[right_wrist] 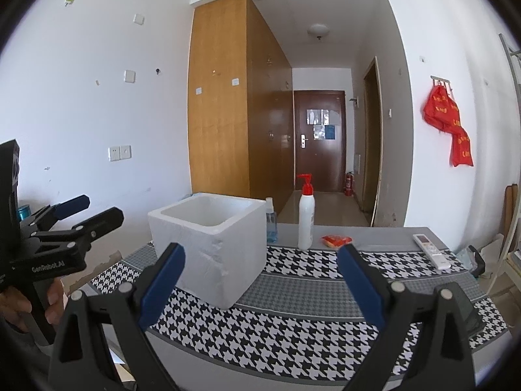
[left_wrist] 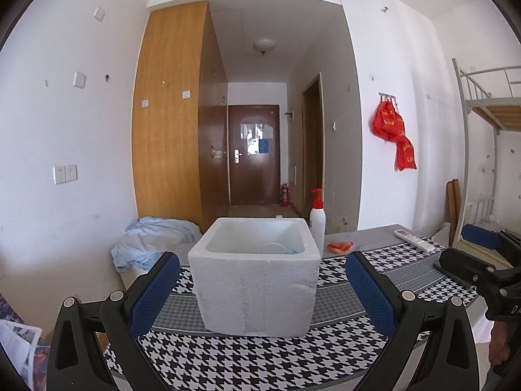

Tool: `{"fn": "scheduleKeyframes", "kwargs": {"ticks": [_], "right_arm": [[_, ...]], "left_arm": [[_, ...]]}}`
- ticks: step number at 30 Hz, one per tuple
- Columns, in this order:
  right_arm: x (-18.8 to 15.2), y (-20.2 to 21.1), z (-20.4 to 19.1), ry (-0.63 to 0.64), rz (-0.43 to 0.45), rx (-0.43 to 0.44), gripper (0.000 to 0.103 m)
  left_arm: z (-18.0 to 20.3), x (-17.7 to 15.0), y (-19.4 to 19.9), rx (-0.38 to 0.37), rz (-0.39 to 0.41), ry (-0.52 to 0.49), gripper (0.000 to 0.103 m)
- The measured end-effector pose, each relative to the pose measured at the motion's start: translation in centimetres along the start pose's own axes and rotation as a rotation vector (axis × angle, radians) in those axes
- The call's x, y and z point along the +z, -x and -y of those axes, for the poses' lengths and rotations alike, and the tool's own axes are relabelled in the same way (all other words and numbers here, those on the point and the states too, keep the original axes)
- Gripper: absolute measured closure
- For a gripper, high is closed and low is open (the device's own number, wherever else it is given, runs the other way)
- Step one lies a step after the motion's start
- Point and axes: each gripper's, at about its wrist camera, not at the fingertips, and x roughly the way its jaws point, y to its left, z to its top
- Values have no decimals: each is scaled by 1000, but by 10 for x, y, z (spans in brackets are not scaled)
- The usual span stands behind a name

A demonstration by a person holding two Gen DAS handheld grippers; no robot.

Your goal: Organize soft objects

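Both the left claw and the right claw hang spread wide and empty above the worktop's near edge. Just beyond stands the white foam box, light and crumbly. Past the worktop's far left corner lies the crumpled pale-blue cloth, probably limp and light; pinch a raised fold.

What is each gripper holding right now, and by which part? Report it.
Nothing is held. The left gripper is open, its fingers either side of the foam box without touching it. The right gripper is open too, empty above the houndstooth cloth.
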Motion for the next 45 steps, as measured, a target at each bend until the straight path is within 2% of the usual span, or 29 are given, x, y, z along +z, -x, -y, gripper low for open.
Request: {"fn": "scheduleKeyframes", "kwargs": {"ticks": [8, 14, 27, 45], "right_arm": [[-9, 5, 2, -22, 4, -11, 6], [-13, 9, 3, -31, 9, -21, 6], [-19, 10, 7, -38, 5, -26, 6], [-20, 12, 6, -30, 6, -24, 6]], "left_arm": [[0, -10, 1, -38, -10, 2, 1], [2, -16, 3, -32, -9, -1, 1], [5, -24, 4, -71, -31, -3, 1], [2, -25, 8, -70, -26, -2, 1]]}}
